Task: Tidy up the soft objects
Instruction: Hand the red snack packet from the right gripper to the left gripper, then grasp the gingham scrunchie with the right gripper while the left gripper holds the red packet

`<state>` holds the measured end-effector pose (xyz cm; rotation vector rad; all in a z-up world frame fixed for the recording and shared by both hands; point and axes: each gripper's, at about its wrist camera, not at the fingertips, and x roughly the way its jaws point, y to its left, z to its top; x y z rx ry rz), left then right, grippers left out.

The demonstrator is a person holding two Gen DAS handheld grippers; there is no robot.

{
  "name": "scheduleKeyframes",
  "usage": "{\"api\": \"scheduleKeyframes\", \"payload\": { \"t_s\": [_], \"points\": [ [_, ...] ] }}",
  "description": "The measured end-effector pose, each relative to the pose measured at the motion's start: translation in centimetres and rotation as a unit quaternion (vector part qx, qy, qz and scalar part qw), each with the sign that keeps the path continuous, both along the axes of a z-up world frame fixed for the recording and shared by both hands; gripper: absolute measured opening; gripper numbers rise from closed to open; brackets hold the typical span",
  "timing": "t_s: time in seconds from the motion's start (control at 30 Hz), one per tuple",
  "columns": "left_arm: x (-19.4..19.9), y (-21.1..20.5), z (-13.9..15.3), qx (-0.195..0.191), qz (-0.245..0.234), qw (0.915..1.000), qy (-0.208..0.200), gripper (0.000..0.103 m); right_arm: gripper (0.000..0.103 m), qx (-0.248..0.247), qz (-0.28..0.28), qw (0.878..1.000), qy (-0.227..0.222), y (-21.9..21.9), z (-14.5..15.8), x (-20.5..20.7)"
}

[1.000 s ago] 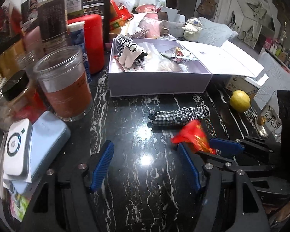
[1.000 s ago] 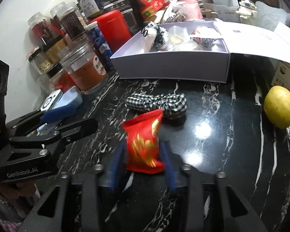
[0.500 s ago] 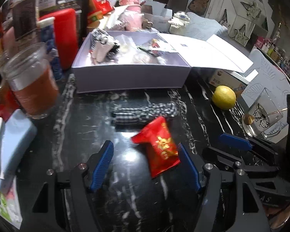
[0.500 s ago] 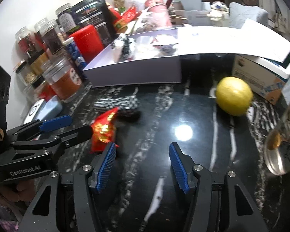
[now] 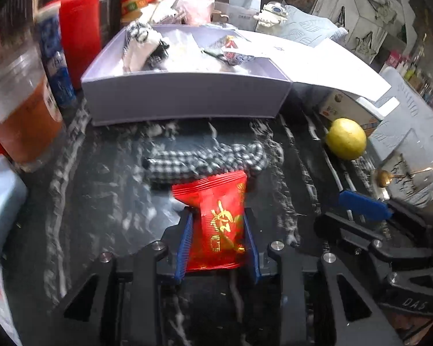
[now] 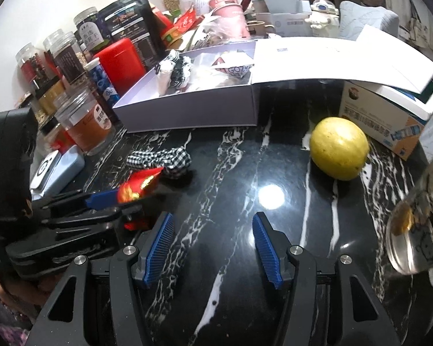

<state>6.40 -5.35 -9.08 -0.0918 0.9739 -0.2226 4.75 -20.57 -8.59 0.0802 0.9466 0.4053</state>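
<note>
Cluttered black marble counter, left gripper clamped on red snack packet, checked fabric bow just ahead of it, right gripper spread wide, empty, open grey box beyond

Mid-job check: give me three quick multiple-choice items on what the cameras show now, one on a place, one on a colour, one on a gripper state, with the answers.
1. Where does the checked cloth lie?
A. in the box
B. on the counter in front of the box
C. on the lemon

2. What colour is the snack packet?
A. red
B. green
C. white

3. How is the right gripper?
A. shut on the lemon
B. shut on the cloth
C. open

Answers: 1 B, it lies on the counter before the box. 2 A, red with gold print, held in the left gripper. 3 C, its fingers stand apart with nothing between.
</note>
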Motion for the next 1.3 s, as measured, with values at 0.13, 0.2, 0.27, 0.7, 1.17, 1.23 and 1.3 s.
{"api": "scheduleKeyframes", "payload": {
  "t_s": [0.13,0.2,0.27,0.7,1.17,1.23,1.3],
  "points": [
    [0.0,1.9,0.0,-0.029,0.01,0.9995,0.007,0.03,0.057,-0.009,0.017,1.0,0.005,1.2,-0.3,0.8],
    [-0.3,3.1,0.3,-0.029,0.023,0.9993,0.003,0.03,0.057,-0.011,0.027,1.0,0.003,1.8,-0.5,1.2],
    [-0.6,4.5,0.7,-0.025,0.038,0.999,-0.004,0.03,0.06,-0.012,0.035,0.999,0.002,2.5,-0.5,1.7],
    [-0.4,9.3,0.9,-0.039,0.097,0.9945,-0.004,0.03,0.064,-0.032,0.084,0.996,-0.012,6.7,-1.3,5.7],
    [-0.7,8.4,1.0,-0.038,0.097,0.9945,0.003,0.03,0.028,-0.01,0.09,0.996,-0.017,5.8,-1.5,4.6],
    [-1.0,8.2,1.2,-0.035,0.095,0.9949,0.001,0.03,0.028,-0.011,0.083,0.996,-0.016,5.6,-1.4,4.1],
    [-1.4,7.8,1.4,-0.029,0.093,0.9952,0.001,0.03,0.028,-0.011,0.062,0.998,-0.01,4.9,-1.5,3.5]
  ]
}}
